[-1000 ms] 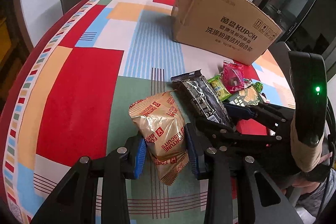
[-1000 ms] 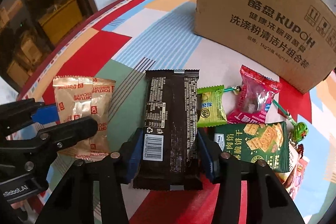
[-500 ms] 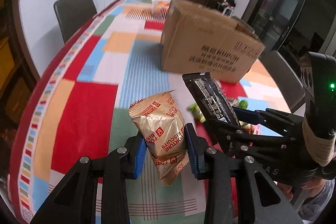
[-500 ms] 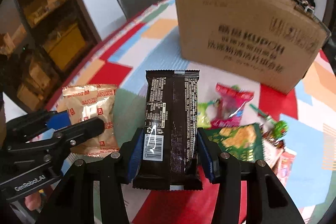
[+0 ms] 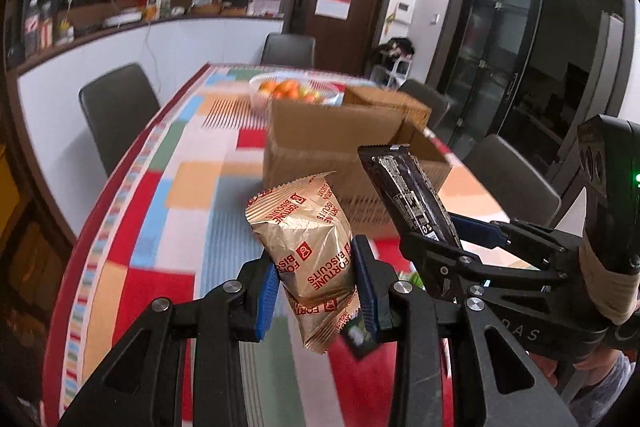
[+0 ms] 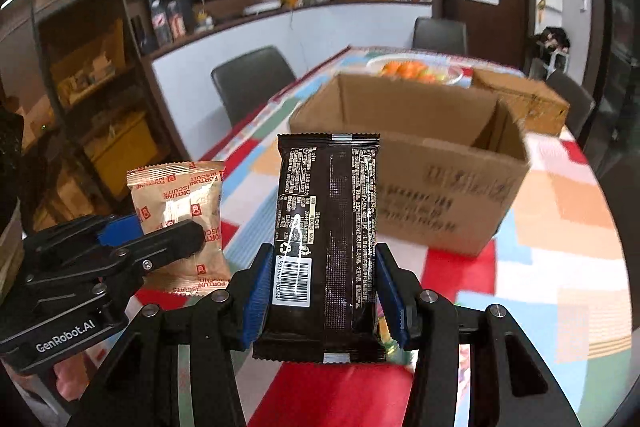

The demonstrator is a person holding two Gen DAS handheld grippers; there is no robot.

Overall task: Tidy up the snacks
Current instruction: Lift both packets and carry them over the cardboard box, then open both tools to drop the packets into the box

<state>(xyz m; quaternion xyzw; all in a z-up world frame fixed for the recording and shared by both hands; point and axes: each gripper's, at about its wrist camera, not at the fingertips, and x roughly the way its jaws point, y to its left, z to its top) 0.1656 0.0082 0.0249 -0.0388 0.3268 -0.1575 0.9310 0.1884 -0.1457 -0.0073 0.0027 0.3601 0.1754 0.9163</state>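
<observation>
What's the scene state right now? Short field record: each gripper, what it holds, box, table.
left gripper: shut on gold packet, lifted clear of the table
right gripper: shut on dark packet, lifted clear of the table
packet pose: both roughly upright between the fingers
box: cardboard, top open, on the table beyond both packets
box contents: inside not visible
table: colourful patchwork cloth
bowl: holds orange fruit, behind the box

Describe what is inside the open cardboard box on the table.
In the right wrist view, the cardboard box shows only bare brown inner walls. Its near wall and the dark snack bar hide the floor, so contents cannot be seen.
</observation>
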